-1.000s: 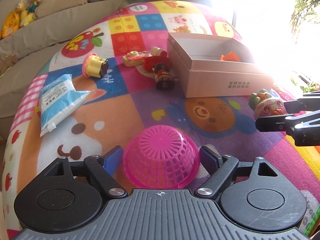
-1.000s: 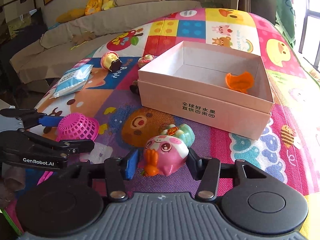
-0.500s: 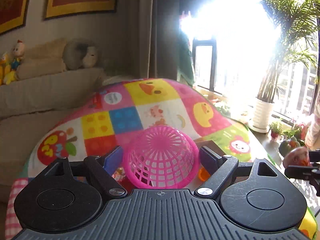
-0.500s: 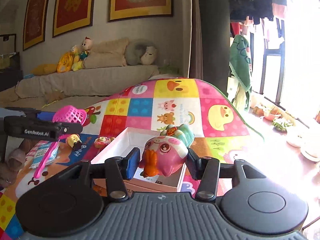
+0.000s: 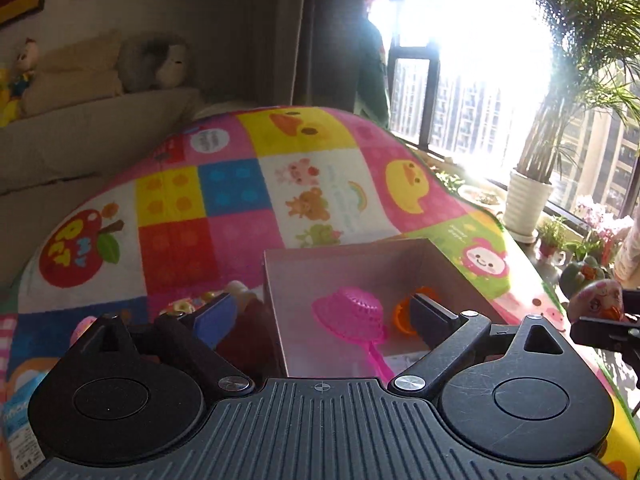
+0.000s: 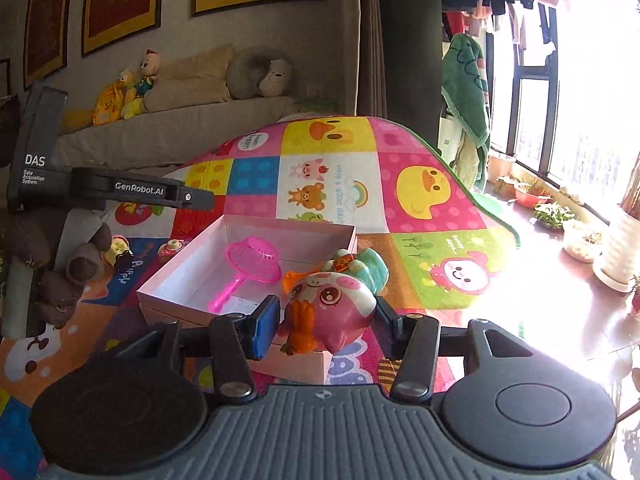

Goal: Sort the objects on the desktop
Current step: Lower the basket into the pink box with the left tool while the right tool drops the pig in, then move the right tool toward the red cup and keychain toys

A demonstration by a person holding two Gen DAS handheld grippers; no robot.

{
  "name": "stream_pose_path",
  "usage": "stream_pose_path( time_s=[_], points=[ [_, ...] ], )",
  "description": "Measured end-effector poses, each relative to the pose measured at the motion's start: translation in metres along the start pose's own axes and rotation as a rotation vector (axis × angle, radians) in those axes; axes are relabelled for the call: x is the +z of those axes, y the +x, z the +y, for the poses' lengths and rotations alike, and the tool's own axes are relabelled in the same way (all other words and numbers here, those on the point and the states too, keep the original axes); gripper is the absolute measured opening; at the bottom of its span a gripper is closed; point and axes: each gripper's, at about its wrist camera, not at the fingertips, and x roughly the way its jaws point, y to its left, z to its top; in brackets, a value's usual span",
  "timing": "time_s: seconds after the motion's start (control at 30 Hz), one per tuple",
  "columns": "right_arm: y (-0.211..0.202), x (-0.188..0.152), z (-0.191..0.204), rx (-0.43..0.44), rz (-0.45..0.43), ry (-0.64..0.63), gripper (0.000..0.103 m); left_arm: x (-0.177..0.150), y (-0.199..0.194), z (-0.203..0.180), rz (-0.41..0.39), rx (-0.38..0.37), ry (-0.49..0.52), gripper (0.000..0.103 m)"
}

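Pinching pig toy (image 6: 332, 312), right tongs (image 6: 326, 320); hard, rounded, slippery—grip its sides. Left tongs (image 5: 320, 316) spread above box (image 6: 180, 276), lower centre.

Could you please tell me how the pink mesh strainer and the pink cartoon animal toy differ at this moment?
The pink mesh plastic strainer lies loose inside the pale pink cardboard box; the pink cartoon animal toy is clamped in the right gripper. The strainer is an open lattice with a handle; the toy is solid, rounded and glossy. Both are pink plastic.
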Motion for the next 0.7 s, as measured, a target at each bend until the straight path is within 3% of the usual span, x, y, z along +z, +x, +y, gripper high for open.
stream_pose_path(
  time_s=[0.27, 0.33, 0.57, 0.7],
  points=[
    [0.067, 0.024, 0.023, 0.018, 0.044, -0.07, 0.05, -0.076, -0.042, 0.003, 0.097, 0.05, 0.048, 0.1],
    [0.08, 0.022, 0.026, 0.017, 0.07, -0.076, 0.059, -0.089, -0.047, 0.012, 0.11, 0.08, 0.023, 0.1],
    [0.073, 0.014, 0.042, 0.025, 0.101, -0.127, 0.065, -0.114, -0.055, 0.05, 0.157, 0.166, -0.108, 0.1],
    [0.066, 0.019, 0.053, 0.047, 0.102, -0.127, 0.066, -0.112, -0.062, 0.061, 0.116, 0.235, -0.132, 0.1]
  ],
)
